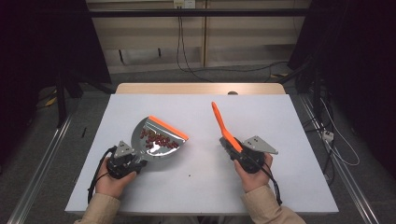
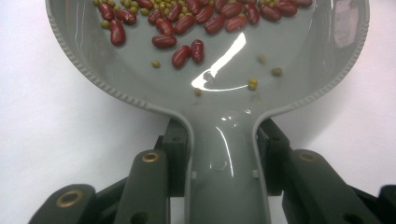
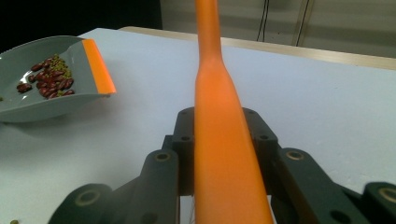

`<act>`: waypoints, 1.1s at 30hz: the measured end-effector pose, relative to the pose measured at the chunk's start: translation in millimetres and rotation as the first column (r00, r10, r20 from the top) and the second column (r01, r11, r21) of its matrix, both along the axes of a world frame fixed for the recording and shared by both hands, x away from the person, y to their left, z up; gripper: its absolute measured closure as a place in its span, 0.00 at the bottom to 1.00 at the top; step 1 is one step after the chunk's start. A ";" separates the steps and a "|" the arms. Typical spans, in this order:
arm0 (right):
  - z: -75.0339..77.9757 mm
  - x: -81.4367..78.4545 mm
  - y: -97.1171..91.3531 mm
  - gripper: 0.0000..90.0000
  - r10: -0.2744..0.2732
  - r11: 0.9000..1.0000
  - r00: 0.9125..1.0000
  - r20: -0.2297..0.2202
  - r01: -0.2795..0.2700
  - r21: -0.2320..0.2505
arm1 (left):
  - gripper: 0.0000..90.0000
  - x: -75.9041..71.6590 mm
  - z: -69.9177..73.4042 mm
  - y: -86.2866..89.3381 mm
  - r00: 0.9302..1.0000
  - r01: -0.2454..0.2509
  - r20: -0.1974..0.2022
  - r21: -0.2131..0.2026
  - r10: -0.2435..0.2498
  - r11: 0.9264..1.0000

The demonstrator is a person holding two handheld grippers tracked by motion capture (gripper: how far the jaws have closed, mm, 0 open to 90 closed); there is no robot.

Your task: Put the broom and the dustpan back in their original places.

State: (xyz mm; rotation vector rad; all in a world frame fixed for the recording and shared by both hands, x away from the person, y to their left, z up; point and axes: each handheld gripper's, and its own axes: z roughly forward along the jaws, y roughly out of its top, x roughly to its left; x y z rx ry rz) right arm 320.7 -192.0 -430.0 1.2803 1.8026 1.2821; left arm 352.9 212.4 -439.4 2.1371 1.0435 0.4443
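Dustpan: grey plastic dustpan (image 1: 156,140) with orange lip, near left on white table (image 1: 261,186); light, stiff, glossy, likely slippery.
Load: red beans (image 2: 187,28) slide easily; keep level.
Left hand-held gripper (image 1: 122,163): clamped on dustpan handle.
Right hand-held gripper (image 1: 245,156): clamped on orange brush handle (image 3: 224,140).
Hidden: bristles not visible; small green grains (image 2: 253,83) hard to identify.

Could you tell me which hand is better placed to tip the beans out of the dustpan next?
Left, probably: the left gripper already clamps the dustpan handle, beans inside. The right gripper is occupied gripping the orange handle.
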 end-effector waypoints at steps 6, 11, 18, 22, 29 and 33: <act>0.3 -0.2 -4.6 0.79 -0.003 1.000 1.000 0.001 0.003 0.002 | 0.71 5.5 -5.4 2.7 0.997 -0.075 -0.031 0.028 0.076 0.997; 0.3 -1.6 -5.3 0.79 0.002 1.000 1.000 0.001 -0.002 0.003 | 0.71 8.6 -7.0 5.7 0.989 -0.137 -0.045 0.040 0.139 0.990; -2.6 -2.3 -1.3 0.79 0.012 1.000 1.000 -0.010 -0.012 0.008 | 0.71 8.9 -6.6 5.6 0.988 -0.139 -0.062 0.030 0.141 0.990; -4.0 -0.4 -0.1 0.79 0.007 1.000 1.000 -0.020 -0.007 0.015 | 0.71 11.4 -6.5 5.4 0.978 -0.195 -0.071 0.021 0.196 0.981; -8.7 3.5 -4.7 0.79 -0.003 0.999 0.998 -0.062 0.006 0.053 | 0.66 5.5 -1.0 -1.2 0.973 -0.218 -0.069 0.018 0.219 0.976; -16.5 9.4 -17.8 0.79 -0.031 0.994 0.992 -0.126 0.044 0.097 | 0.59 -2.9 2.0 -4.1 0.981 -0.180 -0.079 -0.005 0.179 0.984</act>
